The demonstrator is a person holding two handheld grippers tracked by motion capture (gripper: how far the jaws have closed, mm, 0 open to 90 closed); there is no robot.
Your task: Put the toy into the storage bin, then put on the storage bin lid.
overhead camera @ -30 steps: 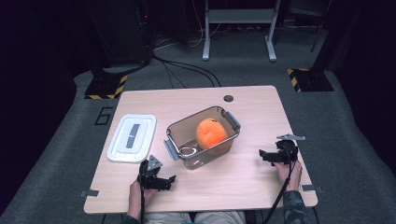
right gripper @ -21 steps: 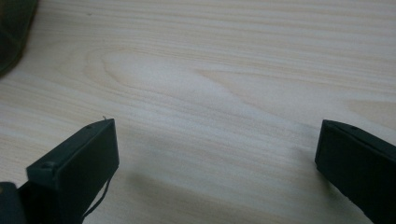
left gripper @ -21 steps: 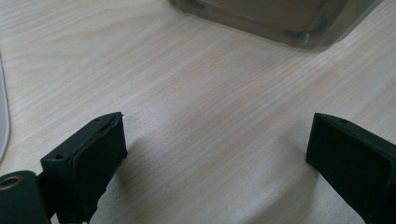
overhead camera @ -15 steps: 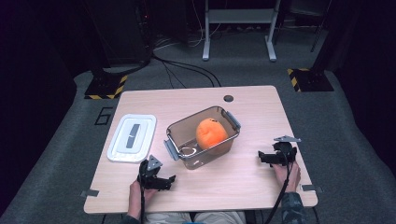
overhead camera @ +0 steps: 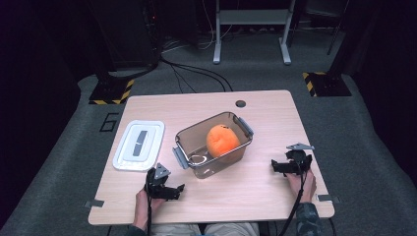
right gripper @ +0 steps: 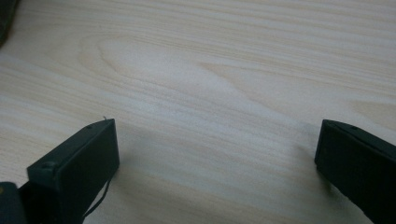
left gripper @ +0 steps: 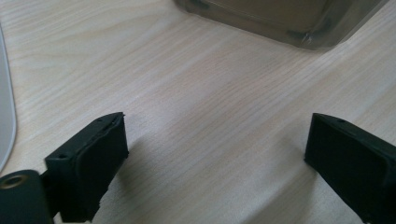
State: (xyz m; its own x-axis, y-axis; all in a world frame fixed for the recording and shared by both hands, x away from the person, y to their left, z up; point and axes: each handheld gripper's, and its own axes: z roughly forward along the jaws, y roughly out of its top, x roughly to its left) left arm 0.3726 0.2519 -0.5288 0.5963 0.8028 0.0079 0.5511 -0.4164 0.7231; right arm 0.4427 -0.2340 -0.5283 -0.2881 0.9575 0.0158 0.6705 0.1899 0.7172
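A clear plastic container [overhead camera: 212, 145] is seen open near the middle of the wooden worktop [overhead camera: 265, 196], with an orange [overhead camera: 222, 140] held inside it toward its right end. A white lid [overhead camera: 139, 145] is laid flat to the left of the container, apart from it and close to the worktop's left edge. The left claw [overhead camera: 178, 188] is rested on the worktop in front of the container's near left corner, its jaws spread wide with nothing between them. The right claw [overhead camera: 273, 166] is set well to the right of the container, near the worktop's right edge, its jaws likewise wide apart over bare wood. Open worktop is left between the container and the near edge, and behind the container up to a round cable hole [overhead camera: 240, 103].
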